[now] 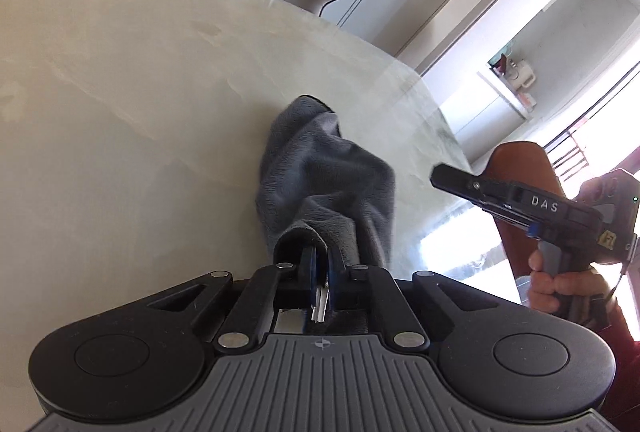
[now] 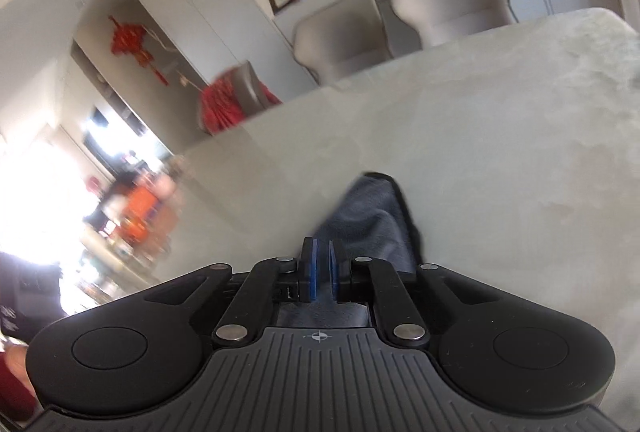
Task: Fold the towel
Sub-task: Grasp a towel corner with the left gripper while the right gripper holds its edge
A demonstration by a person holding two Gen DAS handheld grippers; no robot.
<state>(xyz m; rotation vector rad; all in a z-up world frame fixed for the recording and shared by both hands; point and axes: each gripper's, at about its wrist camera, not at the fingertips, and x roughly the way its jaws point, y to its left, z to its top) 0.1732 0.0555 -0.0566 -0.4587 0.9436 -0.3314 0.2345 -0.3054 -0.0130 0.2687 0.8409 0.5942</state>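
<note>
Grey plush fills my left gripper (image 1: 316, 252): its jaws are clamped on an edge of the towel (image 1: 320, 176), which hangs bunched from them, its long axis running straight ahead and away, the far end near the bench (image 1: 120, 72) surface toward its right edge. My right gripper (image 2: 322, 264) holds nothing; its jaws stand slightly parted, with the towel just beyond and a little to the right of them. In my judgement the right hand (image 1: 560, 284) is the free one, and must reach the hanging cloth beside it to take a second edge.
</note>
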